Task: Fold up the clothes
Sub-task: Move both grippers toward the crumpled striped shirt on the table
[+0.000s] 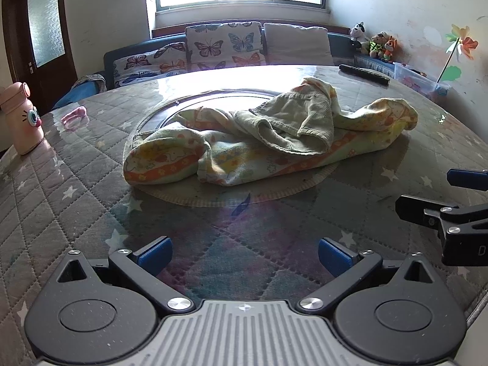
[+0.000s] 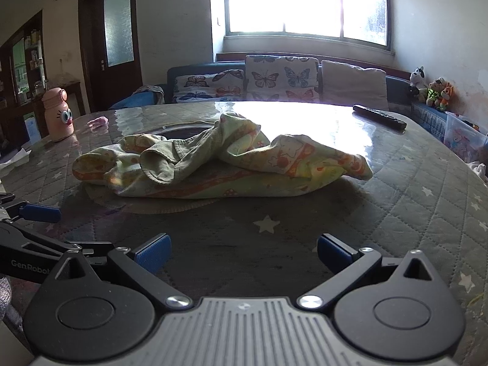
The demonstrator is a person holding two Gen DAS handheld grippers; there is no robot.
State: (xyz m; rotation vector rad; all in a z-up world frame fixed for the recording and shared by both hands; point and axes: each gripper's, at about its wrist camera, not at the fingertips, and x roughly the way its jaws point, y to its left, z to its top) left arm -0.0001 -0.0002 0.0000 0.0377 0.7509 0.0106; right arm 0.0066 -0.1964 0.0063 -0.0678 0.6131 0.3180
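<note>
the table [image 1: 381, 164] wears quilted grey cloth under a glossy clear sheet that mirrors the window. the crumpled garment [image 1: 268, 140] is soft printed cotton with a ribbed, matt olive lining. each claw, left [image 1: 245, 254] and right [image 2: 244, 253], is matt black plastic with blue rubbery pads and shiny metal rivets.

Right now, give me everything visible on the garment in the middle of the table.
The garment is a crumpled, unfolded heap: pale yellow-green fabric printed with cartoon figures and orange flowered bands, plus a plain ribbed olive part bunched on top. It looks soft, like cotton. It lies across a round mat at the table's centre. Neither claw touches it.
</note>
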